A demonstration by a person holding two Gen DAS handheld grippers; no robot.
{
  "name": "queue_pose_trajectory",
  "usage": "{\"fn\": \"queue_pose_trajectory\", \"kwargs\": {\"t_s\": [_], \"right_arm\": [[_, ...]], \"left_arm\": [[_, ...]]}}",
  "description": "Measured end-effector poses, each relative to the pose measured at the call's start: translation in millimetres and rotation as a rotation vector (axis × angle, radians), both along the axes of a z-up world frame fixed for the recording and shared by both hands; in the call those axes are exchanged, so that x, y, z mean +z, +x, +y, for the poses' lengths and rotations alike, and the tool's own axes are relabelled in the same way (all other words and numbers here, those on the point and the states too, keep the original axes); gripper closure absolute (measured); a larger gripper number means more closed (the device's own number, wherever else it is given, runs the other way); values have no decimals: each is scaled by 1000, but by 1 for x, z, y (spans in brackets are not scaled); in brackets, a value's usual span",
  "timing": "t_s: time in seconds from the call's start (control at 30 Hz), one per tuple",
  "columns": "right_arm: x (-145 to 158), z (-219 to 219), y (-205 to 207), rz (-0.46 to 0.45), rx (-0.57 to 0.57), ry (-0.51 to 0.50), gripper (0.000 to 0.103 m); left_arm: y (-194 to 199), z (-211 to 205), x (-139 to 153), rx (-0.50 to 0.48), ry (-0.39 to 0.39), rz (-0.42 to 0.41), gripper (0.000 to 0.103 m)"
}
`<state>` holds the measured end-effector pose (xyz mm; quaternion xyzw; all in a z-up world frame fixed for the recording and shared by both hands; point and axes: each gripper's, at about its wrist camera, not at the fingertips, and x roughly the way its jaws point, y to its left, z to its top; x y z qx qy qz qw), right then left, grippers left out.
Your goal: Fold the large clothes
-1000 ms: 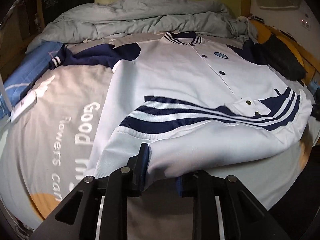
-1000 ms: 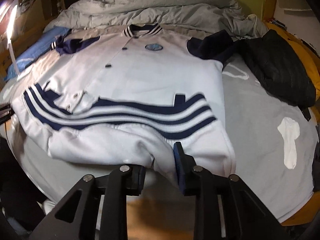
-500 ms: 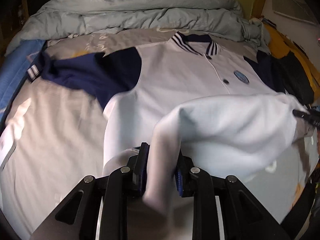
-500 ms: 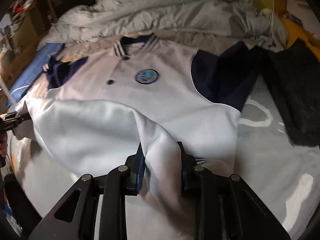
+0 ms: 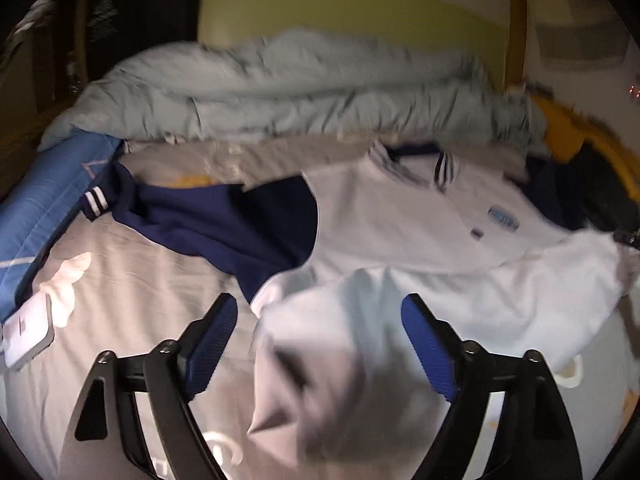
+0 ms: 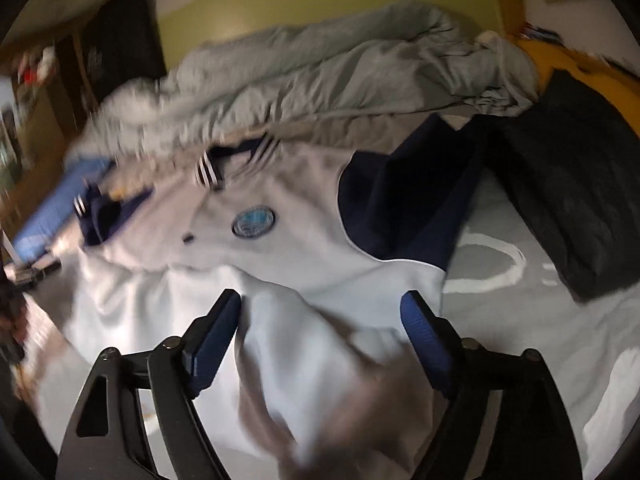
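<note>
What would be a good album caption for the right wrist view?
Right gripper, jaws just opened, lets the white jacket's folded-up hem drop onto the bed.

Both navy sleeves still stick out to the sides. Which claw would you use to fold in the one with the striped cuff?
Probably the left claw: its view shows that navy sleeve stretched out on its side, and it is open with only loose white jacket cloth between.

Legible text, as seen from my tongs: none. Jacket [image 6: 280, 248], chest: one round blue badge [image 6: 253, 220], lettering blurred beyond reading (in the left view it is a mere smear). Bedsheet [image 5: 132, 280]: pale printed marks [image 6: 486, 264], too partial to make out.
</note>
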<state>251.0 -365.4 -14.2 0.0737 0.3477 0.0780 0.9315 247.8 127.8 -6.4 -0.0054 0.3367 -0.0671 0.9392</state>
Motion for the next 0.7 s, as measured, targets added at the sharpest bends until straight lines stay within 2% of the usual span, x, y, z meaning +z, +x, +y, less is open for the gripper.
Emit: {"fn": "queue_pose_trajectory", "kwargs": {"t_s": [0.07,0.17,0.23,0.37,0.4,0.43,0.47,0.5,0.53,0.57,0.63,0.7], "right_arm": [[7,-14,-15,-44,-47,51,17],[11,-32,-41,-104,-77,145,11],[7,-38,-55,-120,-70,185,11],[-1,-26,-62,-108,40,152,12],[-3,-19,-61,-92,70,124,17],[-6,-13,-60,-75,86,92,24],[-9,-8,-59,-62,88,50,49],[-12,-4,-57,-47,82,15,84],[-15,-2,-55,-32,72,-7,94],[-17,-4,-54,-35,55,-12,95],[-6,-10,-49,-102,5,-20,96],[12,-17,-31,-144,-41,6,96]], "left_arm": [[-14,12,3,-9,-61,-12,17],[-23,26,-6,1,-116,25,16],[-22,33,-19,0,-152,59,16],[-16,34,-45,-33,-230,116,16],[-16,33,-51,-81,-251,111,31],[-15,32,-56,-97,-236,103,50],[-13,32,-59,-94,-225,108,82],[-12,34,-61,-96,-253,115,92],[-13,37,-58,-90,-295,93,95],[-15,39,-53,-79,-296,64,96],[-18,41,-36,-27,-253,-17,96],[-12,45,-32,18,-248,-24,96]]}}
